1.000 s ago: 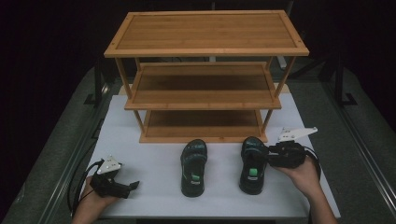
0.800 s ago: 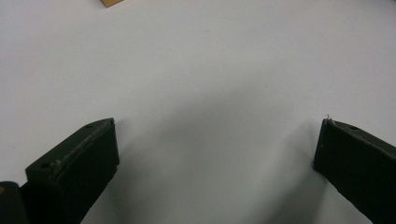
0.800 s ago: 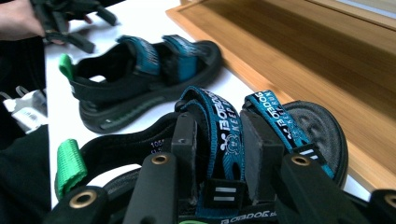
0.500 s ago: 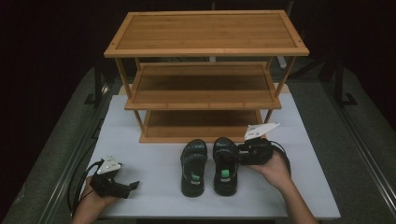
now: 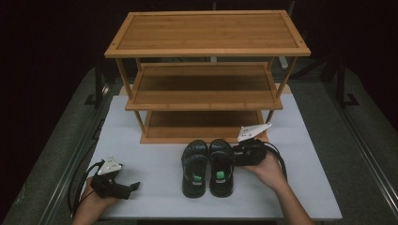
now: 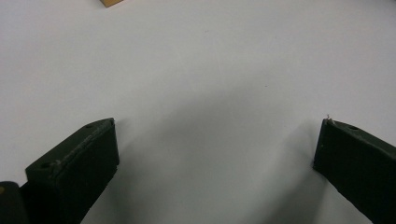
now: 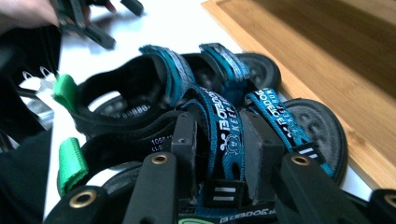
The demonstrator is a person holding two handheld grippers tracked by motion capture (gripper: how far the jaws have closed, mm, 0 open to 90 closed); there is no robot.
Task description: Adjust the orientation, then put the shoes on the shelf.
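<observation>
I see my left hand-held gripper [image 5: 133, 186] resting low on the smooth white tabletop [image 5: 155, 117] at the near left, its blocky black jaws spread wide with nothing but bare surface between them. Mid-table, two black sandals sit side by side just before the slatted bamboo rack [image 5: 206, 75]: left sandal [image 5: 195, 166] free, right sandal [image 5: 221, 166] touching it. My right hand-held gripper [image 7: 217, 135] has its flat pads pinched on that sandal's woven teal strap [image 7: 224, 135], jaws partly closed.
</observation>
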